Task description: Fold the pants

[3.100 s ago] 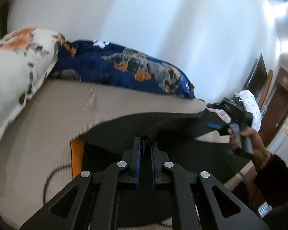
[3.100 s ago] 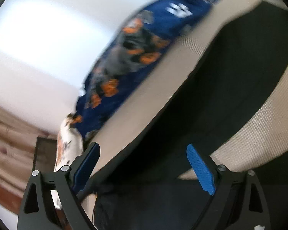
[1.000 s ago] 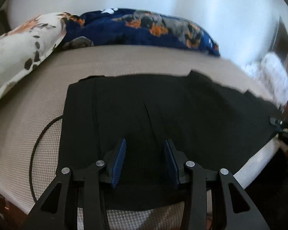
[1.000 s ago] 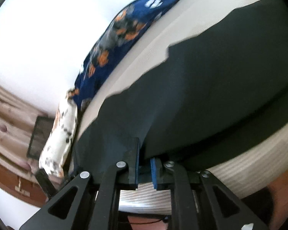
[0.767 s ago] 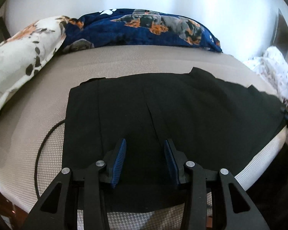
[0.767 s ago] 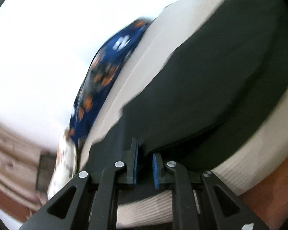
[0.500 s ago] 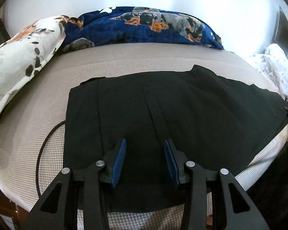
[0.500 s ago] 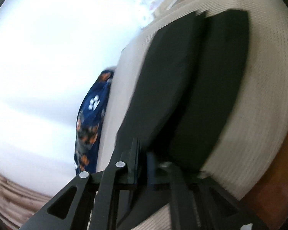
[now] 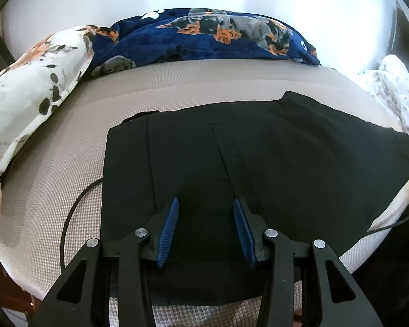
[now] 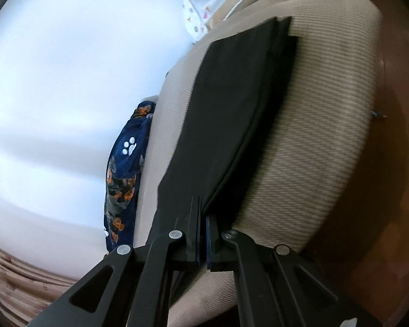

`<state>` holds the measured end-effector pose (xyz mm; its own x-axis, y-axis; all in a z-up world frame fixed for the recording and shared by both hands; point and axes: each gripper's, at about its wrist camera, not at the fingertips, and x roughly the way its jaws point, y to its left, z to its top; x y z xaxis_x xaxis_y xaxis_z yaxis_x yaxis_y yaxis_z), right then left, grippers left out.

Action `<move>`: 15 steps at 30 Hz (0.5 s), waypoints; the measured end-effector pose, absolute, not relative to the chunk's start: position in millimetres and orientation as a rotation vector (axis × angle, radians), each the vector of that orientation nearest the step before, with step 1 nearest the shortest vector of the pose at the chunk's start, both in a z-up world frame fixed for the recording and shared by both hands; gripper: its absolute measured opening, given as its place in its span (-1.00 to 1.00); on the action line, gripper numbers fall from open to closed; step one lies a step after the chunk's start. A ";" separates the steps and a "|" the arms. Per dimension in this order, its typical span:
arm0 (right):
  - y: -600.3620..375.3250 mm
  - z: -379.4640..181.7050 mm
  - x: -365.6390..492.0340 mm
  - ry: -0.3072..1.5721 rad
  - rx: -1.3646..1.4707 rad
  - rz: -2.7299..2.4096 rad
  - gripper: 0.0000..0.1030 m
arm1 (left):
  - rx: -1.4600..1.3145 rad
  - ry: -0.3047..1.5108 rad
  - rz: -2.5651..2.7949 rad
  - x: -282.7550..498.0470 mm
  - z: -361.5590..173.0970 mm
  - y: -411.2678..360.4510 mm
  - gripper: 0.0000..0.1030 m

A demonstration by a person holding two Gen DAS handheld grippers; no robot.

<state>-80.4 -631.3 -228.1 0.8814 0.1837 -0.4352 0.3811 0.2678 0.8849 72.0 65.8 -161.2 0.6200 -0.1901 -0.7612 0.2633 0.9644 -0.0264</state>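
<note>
Black pants (image 9: 259,163) lie flat along the bed's (image 9: 177,87) front edge; right tool (image 10: 203,234) clamps the leg hem, left tool (image 9: 205,230) hangs open. Carry the hem over evenly, keeping the edges aligned.

the pants (image 9: 259,152) were matt black cloth, smooth. the mattress cover (image 9: 68,169) was a rough beige weave (small raised grid). the blanket (image 9: 204,38) looked soft and plushy. the left gripper (image 9: 204,226) had ribbed blue pads (image 9: 167,231) on matt black plastic.
</note>
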 end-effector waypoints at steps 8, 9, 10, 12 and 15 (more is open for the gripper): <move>-633.8 -226.7 -76.4 0.541 1.302 -0.136 -0.96 | 0.120 0.824 -0.262 74.7 -163.3 66.2 -0.14; -632.9 -226.4 -76.7 0.540 1.307 -0.140 -0.96 | 0.121 0.822 -0.263 75.4 -162.0 67.0 -0.14; -631.1 -223.6 -77.4 0.543 1.302 -0.145 -0.92 | 0.115 0.817 -0.256 75.5 -159.1 69.0 -0.14; -625.8 -214.4 -84.5 0.512 1.290 -0.149 -0.79 | 0.063 0.783 -0.238 72.5 -146.1 83.1 -0.14; -610.5 -199.7 -95.3 0.491 1.255 -0.133 -0.78 | -0.070 0.760 -0.217 65.8 -124.4 122.5 -0.02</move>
<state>-95.3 -610.5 -199.7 0.8892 0.1678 -0.4257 0.3598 0.3184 0.8770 65.8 122.5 -124.4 0.7035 -0.2199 -0.6759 0.1693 0.9754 -0.1411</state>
